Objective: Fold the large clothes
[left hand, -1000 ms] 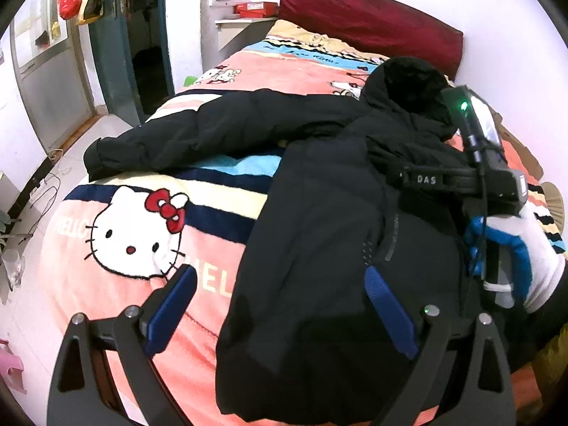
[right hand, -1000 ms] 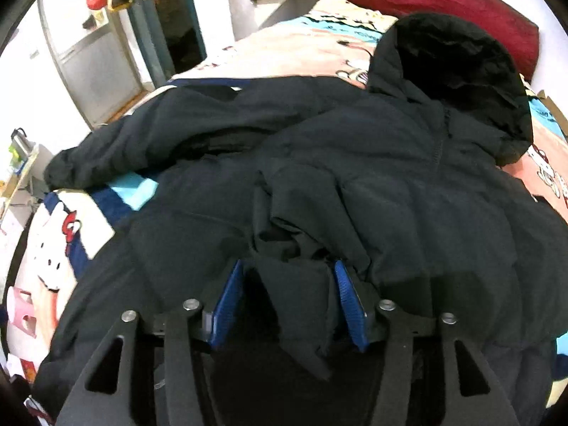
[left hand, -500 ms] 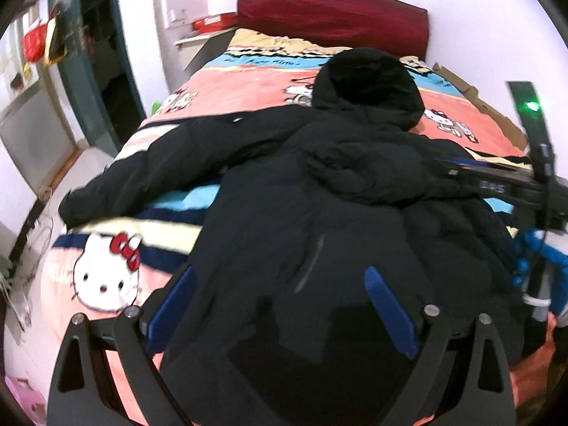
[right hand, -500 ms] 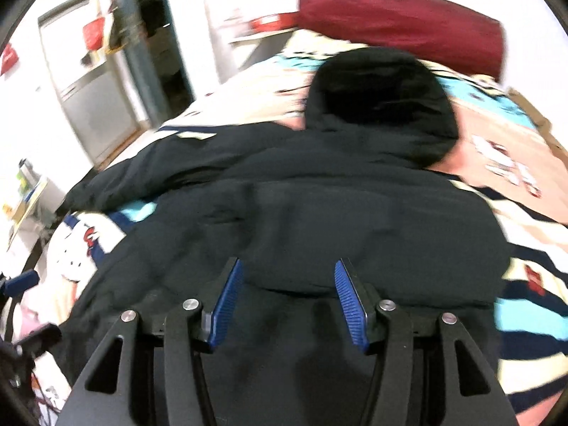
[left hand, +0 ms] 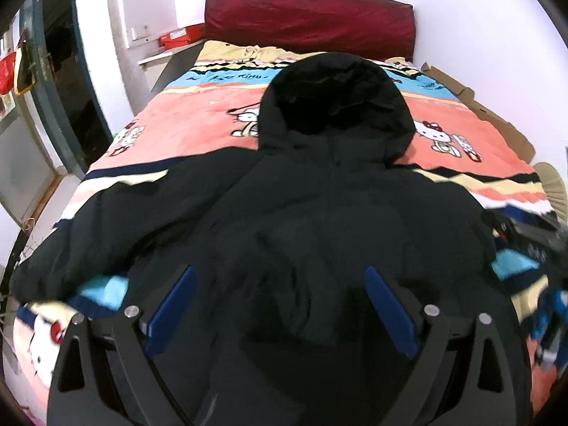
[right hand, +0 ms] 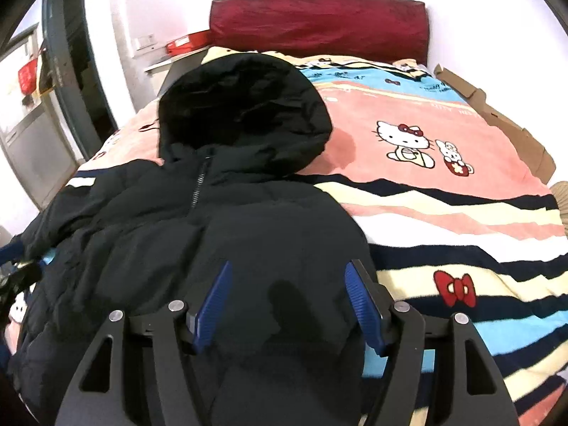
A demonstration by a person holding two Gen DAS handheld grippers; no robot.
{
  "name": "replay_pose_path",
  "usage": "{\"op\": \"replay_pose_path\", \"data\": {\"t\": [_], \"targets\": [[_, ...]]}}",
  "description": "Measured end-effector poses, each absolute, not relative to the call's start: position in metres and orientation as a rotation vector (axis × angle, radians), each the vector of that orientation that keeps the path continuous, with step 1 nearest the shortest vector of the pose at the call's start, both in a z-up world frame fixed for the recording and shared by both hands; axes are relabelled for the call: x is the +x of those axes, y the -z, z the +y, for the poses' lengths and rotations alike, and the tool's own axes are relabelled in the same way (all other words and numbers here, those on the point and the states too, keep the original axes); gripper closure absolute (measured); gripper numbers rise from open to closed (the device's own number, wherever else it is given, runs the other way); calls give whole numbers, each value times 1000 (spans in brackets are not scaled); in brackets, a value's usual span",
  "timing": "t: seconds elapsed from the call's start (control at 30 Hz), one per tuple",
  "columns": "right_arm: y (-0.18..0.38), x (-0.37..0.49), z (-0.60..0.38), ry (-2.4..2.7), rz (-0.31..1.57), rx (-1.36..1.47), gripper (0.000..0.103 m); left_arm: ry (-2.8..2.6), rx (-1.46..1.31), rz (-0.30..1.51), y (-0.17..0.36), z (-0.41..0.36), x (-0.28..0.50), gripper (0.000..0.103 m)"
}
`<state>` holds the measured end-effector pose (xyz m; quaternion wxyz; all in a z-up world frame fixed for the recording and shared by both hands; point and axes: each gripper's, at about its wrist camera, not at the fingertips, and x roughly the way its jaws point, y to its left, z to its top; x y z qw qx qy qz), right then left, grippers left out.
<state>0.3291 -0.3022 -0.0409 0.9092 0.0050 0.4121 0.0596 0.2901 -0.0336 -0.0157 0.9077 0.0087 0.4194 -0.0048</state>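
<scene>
A black hooded puffer jacket [left hand: 319, 220] lies front up on the bed, hood [left hand: 333, 106] toward the headboard. Its one visible sleeve [left hand: 106, 227] stretches out to the left. My left gripper [left hand: 280, 287] hangs open above the jacket's lower body with nothing between its blue pads [left hand: 170, 305]. In the right wrist view the jacket [right hand: 213, 234] ends in a rounded edge on its right side, and no sleeve shows there. My right gripper [right hand: 287, 301] hovers over that edge. Its jaws are opening, and the cloth lies below them, not pinched.
A striped cartoon-cat blanket [right hand: 443, 213] covers the bed, bare to the right of the jacket. A dark red headboard [left hand: 309, 28] stands at the far end. Cardboard [right hand: 497, 120] lines the right wall. On the left are a doorway [left hand: 71, 106] and a shelf with a red box [left hand: 181, 37].
The right gripper held a fold of the jacket a second ago and has let it go, its jaws wider. Both views have swung right across the bed, so the hood now sits more centred.
</scene>
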Motion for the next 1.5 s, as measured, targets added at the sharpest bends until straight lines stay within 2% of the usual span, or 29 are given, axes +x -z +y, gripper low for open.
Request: {"op": "replay_pose_path", "data": {"t": [0.17, 0.33, 0.47, 0.63, 0.8, 1.1, 1.5], "targets": [[72, 350, -307, -126, 887, 23, 38, -8, 29, 898, 50, -39, 332, 7], [112, 355, -296, -141, 941, 0, 34, -46, 73, 1009, 106, -31, 345, 6], [123, 359, -289, -149, 964, -8, 34, -41, 51, 1013, 115, -25, 345, 6], [118, 352, -290, -130, 985, -11, 33, -65, 58, 975, 97, -24, 327, 7], [97, 328, -292, -139, 930, 29, 33, -76, 94, 992, 97, -25, 312, 7], [126, 327, -282, -120, 1017, -37, 31, -73, 119, 1042, 115, -27, 307, 6], [84, 264, -282, -91, 990, 11, 31, -67, 143, 905, 53, -12, 222, 7]]}}
